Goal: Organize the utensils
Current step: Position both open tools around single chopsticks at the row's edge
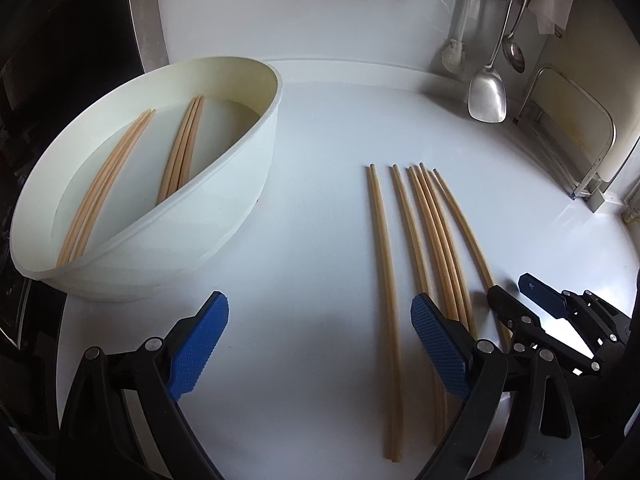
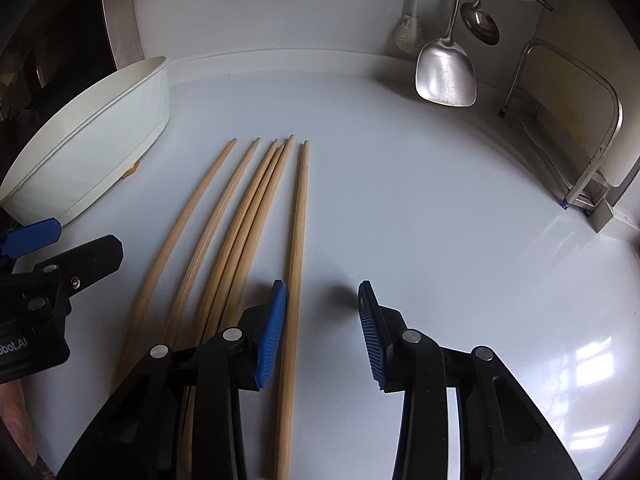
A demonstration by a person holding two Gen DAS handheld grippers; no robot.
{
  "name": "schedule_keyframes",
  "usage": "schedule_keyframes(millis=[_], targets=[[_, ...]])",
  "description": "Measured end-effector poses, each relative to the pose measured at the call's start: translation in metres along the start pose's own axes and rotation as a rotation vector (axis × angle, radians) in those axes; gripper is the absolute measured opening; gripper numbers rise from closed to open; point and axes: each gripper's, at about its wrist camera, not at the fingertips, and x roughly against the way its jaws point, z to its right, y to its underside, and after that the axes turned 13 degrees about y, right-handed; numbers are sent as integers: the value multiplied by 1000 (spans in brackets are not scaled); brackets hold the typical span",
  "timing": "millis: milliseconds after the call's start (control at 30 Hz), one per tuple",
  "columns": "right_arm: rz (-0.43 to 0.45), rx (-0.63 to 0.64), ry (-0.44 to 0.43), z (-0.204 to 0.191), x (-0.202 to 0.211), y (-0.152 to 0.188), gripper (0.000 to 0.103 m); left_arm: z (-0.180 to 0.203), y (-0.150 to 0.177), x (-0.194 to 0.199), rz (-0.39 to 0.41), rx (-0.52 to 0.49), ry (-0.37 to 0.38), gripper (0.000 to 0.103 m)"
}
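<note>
Several wooden chopsticks [image 1: 424, 240] lie side by side on the white counter, also in the right wrist view [image 2: 240, 232]. A white oval tub [image 1: 224, 216] at the left holds several more chopsticks [image 1: 182, 152] in two bundles; it shows in the right wrist view [image 2: 92, 152]. My left gripper [image 1: 320, 344] is open and empty, low over the counter between the tub and the loose chopsticks. My right gripper [image 2: 322, 332] is open and empty, with the rightmost chopstick [image 2: 296, 272] lying between its fingers by the left pad [image 2: 272, 332]. It shows in the left wrist view [image 1: 532, 300].
A steel spatula [image 2: 446, 72], a ladle [image 2: 480, 20] and a white brush [image 2: 408, 34] hang on the back wall at the right. A metal rack [image 2: 580, 140] stands at the far right. A dark edge [image 1: 60, 40] borders the counter at the left.
</note>
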Motion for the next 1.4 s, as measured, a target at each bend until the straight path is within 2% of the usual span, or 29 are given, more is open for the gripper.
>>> schedule_keyframes(millis=[433, 1033, 1167, 1400], targets=[[-7, -27, -10, 24, -2, 9, 36, -8, 4, -15, -17, -2, -58, 91], [-3, -15, -23, 25, -2, 9, 36, -3, 7, -25, -28, 1, -58, 91], [-3, -12, -26, 25, -2, 9, 36, 4, 5, -21, -2, -31, -67, 91], [-2, -14, -26, 26, -2, 9, 37, 7, 6, -25, -22, -38, -52, 91]])
